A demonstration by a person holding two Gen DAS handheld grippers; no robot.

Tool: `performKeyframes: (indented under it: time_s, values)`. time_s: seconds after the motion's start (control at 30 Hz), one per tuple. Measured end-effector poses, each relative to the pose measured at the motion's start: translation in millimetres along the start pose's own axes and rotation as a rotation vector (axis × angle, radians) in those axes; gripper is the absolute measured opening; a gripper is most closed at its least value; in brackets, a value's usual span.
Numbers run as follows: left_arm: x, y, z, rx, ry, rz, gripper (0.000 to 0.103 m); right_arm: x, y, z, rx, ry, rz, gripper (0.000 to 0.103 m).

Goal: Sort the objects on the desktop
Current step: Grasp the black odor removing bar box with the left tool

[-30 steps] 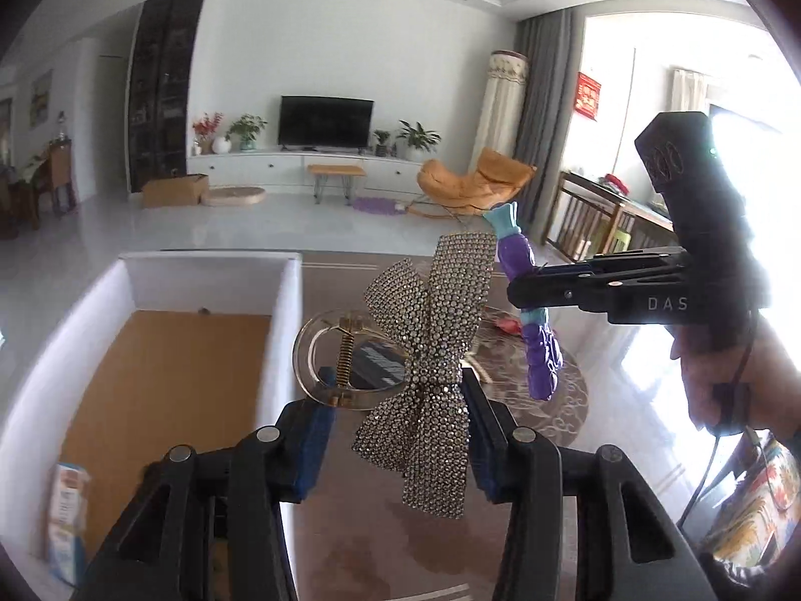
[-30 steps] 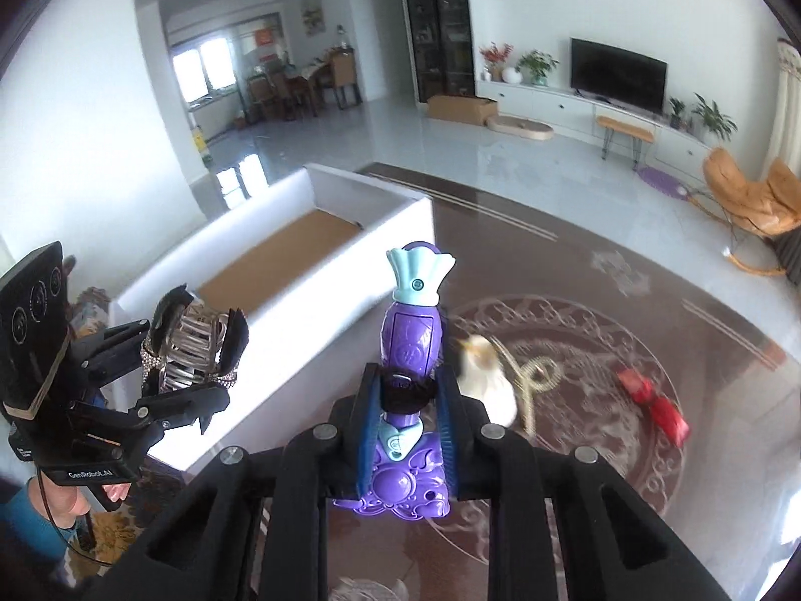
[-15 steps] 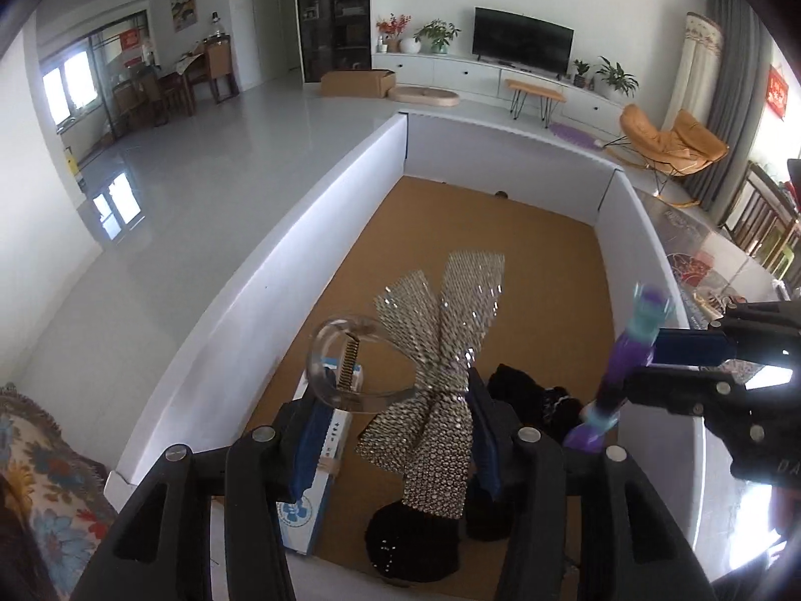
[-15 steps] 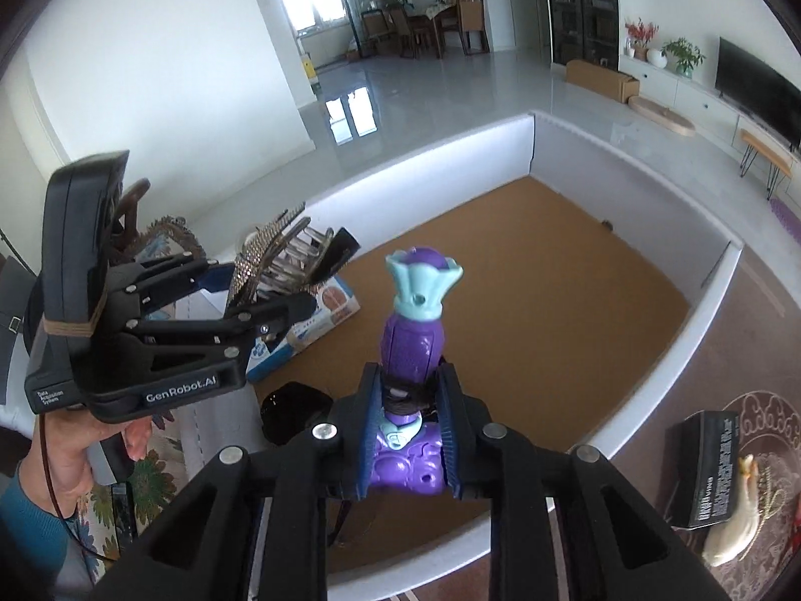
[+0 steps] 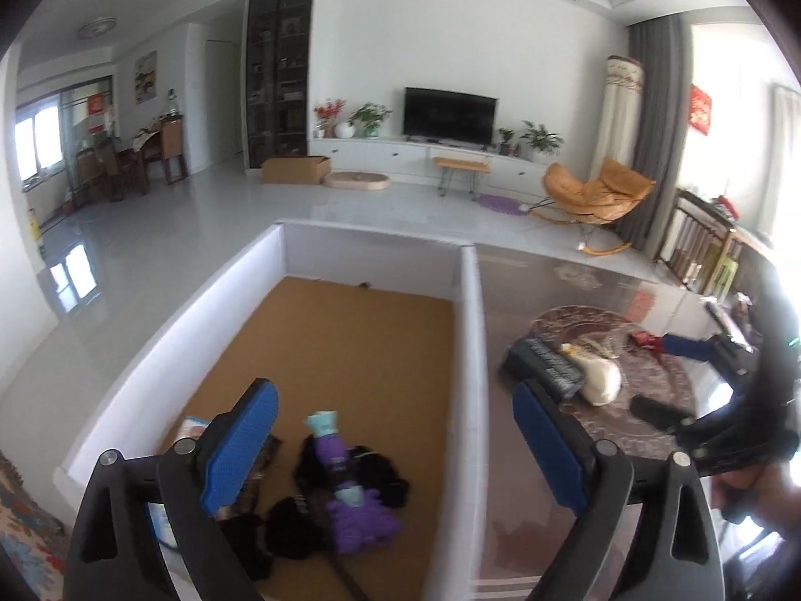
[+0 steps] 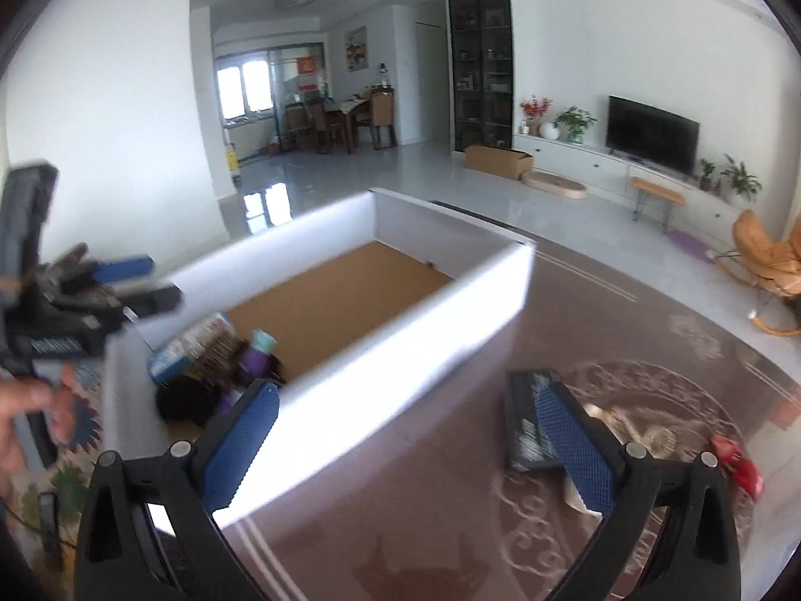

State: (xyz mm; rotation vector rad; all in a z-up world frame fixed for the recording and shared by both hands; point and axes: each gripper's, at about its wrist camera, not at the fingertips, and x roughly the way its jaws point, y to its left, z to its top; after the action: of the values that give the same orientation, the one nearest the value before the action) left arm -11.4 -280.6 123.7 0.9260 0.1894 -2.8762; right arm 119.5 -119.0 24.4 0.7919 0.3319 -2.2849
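In the white box [image 5: 470, 350], at its near left end, the purple toy [image 5: 350, 491] lies on black items beside a blue-and-white packet [image 6: 187, 345] whose print is too blurred to read, while the left gripper [image 5: 395, 445] and the right gripper [image 6: 408, 448] both gape apart, empty, and a black box [image 5: 545, 368] rests on the table at right.

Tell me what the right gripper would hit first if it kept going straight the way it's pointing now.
Probably the table top just right of the white box, short of the black case. The right gripper is open and empty; depth is unclear in this blurred fisheye view.
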Motion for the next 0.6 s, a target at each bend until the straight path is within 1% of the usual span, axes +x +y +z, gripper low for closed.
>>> performKeyframes:
  time_s: [0.07, 0.1, 0.17, 0.23, 0.33, 0.4, 0.43, 0.47, 0.5, 0.57, 0.6]
  values:
    - [-4.7, -42.6, 0.2, 0.039, -0.012, -0.127, 0.103, -9.0, -37.4, -43.2, -0.016, 0.053, -0.105, 0.103]
    - [-3.7, -63.8, -3.8, 0.065, -0.006, -0.18, 0.103, -11.5, -58.4, -65.4, -0.017, 0.089, -0.149, 0.103]
    - [4.8, -108.5, -14.8, 0.122, 0.037, -0.238, 0.103, -18.7, -98.0, -109.7, 0.016, 0.16, -0.229, 0.103]
    - [25.8, -144.0, -34.9, 0.166, 0.104, -0.26, 0.103, -32.5, -134.2, -146.4, 0.09, 0.208, -0.278, 0.103]
    - [67.4, -177.4, -64.5, 0.184, 0.226, -0.261, 0.103, -49.9, -171.3, -180.7, 0.204, 0.238, -0.317, 0.103]
    - [94.7, -184.8, -77.4, 0.169, 0.279, -0.234, 0.103, -62.6, -179.9, -190.5, 0.254, 0.237, -0.315, 0.103]
    - [107.6, -186.2, -77.7, 0.155, 0.289, -0.212, 0.103, -65.9, -182.7, -195.0, 0.269, 0.234, -0.31, 0.103]
    - [111.9, -189.0, -77.9, 0.139, 0.296, -0.19, 0.103, -65.8, -184.5, -197.1, 0.281, 0.234, -0.303, 0.103]
    - [124.4, -188.1, -72.4, 0.118, 0.3, -0.166, 0.103, -65.4, -185.7, -197.3, 0.291, 0.231, -0.294, 0.103]
    - [145.9, -183.4, -55.0, 0.066, 0.301, -0.134, 0.103, -64.4, -185.7, -194.8, 0.301, 0.22, -0.278, 0.103]
    - [159.0, -181.5, -44.0, 0.039, 0.299, -0.115, 0.103, -61.5, -185.5, -194.4, 0.31, 0.232, -0.27, 0.103]
